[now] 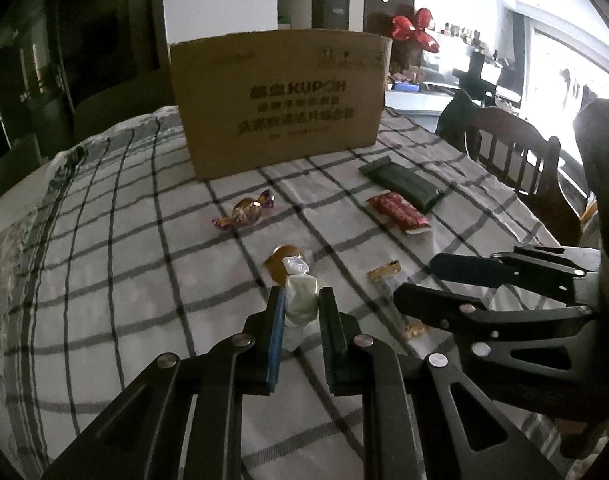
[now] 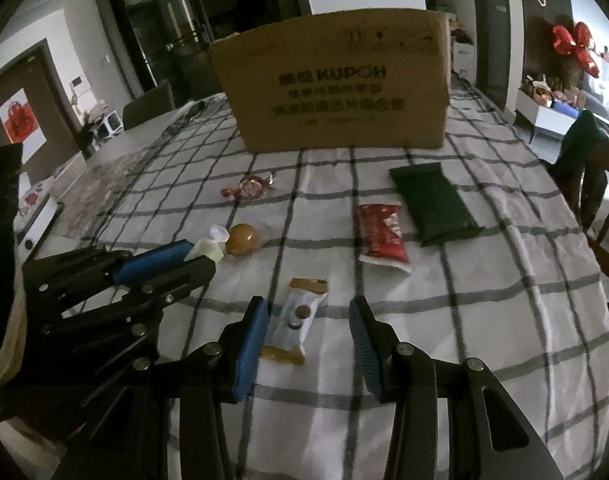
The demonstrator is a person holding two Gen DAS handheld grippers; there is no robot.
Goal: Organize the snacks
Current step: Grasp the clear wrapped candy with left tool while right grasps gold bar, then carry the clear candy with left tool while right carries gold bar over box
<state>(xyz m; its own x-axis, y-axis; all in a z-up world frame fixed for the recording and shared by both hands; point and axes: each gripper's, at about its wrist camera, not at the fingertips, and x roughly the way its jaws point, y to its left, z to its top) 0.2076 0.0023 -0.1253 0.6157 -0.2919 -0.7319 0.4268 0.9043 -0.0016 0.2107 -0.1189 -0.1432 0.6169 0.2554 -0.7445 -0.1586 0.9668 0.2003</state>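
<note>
My left gripper (image 1: 301, 300) is shut on a pale white wrapped candy (image 1: 300, 298), which also shows in the right wrist view (image 2: 206, 250). A round amber sweet (image 1: 282, 266) lies just beyond it. My right gripper (image 2: 310, 312) is open, its jaws on either side of a small white-and-tan snack packet (image 2: 296, 320) lying on the cloth; the packet touches the left finger. In the left wrist view the right gripper (image 1: 416, 280) hides most of that packet (image 1: 384, 270). A cardboard box (image 2: 336, 84) stands at the back of the table.
On the checked tablecloth (image 2: 484, 320) lie a purple-gold wrapped candy (image 2: 250, 188), a red packet (image 2: 382, 232) and a dark green pouch (image 2: 432, 204). A wooden chair (image 1: 520, 152) stands at the table's right side.
</note>
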